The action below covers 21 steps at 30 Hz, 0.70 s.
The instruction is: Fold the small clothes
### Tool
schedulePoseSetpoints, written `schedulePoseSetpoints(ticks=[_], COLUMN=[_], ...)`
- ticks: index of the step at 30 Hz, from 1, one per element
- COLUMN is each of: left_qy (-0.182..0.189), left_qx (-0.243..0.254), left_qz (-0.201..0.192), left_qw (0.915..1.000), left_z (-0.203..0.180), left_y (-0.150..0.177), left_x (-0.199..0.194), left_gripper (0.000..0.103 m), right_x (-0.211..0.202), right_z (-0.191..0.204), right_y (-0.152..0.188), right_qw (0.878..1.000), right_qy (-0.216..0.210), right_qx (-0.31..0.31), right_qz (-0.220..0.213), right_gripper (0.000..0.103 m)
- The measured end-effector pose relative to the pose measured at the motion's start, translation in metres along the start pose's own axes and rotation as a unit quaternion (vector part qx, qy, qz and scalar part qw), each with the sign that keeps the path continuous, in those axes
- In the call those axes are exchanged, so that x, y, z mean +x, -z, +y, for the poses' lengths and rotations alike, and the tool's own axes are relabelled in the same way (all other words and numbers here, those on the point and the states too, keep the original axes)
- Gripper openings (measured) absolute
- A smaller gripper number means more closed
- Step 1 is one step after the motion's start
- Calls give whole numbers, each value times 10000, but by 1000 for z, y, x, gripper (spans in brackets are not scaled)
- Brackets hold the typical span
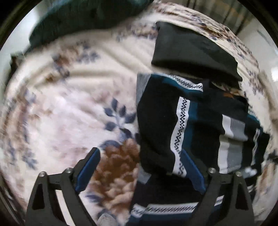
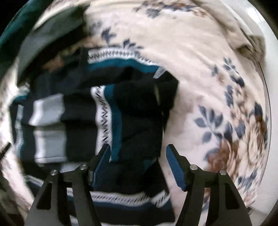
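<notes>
A small knitted sweater [image 1: 184, 125], navy with teal bands, white zigzag trim and grey stripes, lies partly folded on a floral blanket [image 1: 66, 107]. My left gripper [image 1: 140, 161] hangs over the sweater's left edge, open wide; its left finger is over the blanket and a navy fold covers the tip of its right finger. In the right wrist view the same sweater [image 2: 81, 111] fills the left half. My right gripper [image 2: 139, 156] stands open above its right edge, with cloth lying below the gap and neither pad pressing on it.
A folded black garment [image 1: 191, 50] lies just beyond the sweater. A dark green cloth [image 1: 78, 15] sits at the blanket's far left. In the right wrist view a grey-and-dark garment [image 2: 48, 40] lies past the sweater, and the blanket [image 2: 199, 83] spreads to the right.
</notes>
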<state>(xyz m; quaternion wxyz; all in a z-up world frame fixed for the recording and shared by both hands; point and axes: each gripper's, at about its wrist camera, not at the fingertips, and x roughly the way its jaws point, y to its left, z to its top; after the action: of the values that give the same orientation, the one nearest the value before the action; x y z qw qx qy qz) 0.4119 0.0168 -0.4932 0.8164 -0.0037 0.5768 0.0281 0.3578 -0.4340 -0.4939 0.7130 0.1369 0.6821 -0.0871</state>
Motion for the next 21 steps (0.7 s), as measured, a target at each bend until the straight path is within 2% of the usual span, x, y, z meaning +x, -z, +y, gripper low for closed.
schedulePoseSetpoints(ticks=[3, 7, 10, 13, 17, 19, 21], left_qy=[-302, -169, -181, 46, 587, 894, 1041], left_qx=[277, 85, 102, 149, 315, 525, 797], left_qz=[-109, -302, -316, 13, 635, 1164, 1636], left_qw=[9991, 9994, 9993, 9999, 9958, 9878, 9778], left_z=[-8, -23, -59, -109, -193, -246, -294], left_y=[3, 15, 37, 75, 148, 195, 238], left_x=[-16, -49, -74, -84, -85, -73, -57], left_gripper=[103, 103, 103, 103, 103, 103, 103], right_x=[-32, -64, -79, -82, -79, -76, -71], right_z=[-18, -43, -66, -100, -158, -187, -220], right_y=[11, 27, 35, 43, 59, 66, 72], right_qw=[9990, 9966, 9950, 9952, 9960, 9967, 9969], right_qy=[-408, -764, -961, -980, -828, -705, -615], right_qx=[184, 260, 213, 40, -171, -168, -109], right_qz=[-66, -160, -151, 31, 282, 374, 484], right_gripper=[86, 86, 86, 86, 86, 86, 86])
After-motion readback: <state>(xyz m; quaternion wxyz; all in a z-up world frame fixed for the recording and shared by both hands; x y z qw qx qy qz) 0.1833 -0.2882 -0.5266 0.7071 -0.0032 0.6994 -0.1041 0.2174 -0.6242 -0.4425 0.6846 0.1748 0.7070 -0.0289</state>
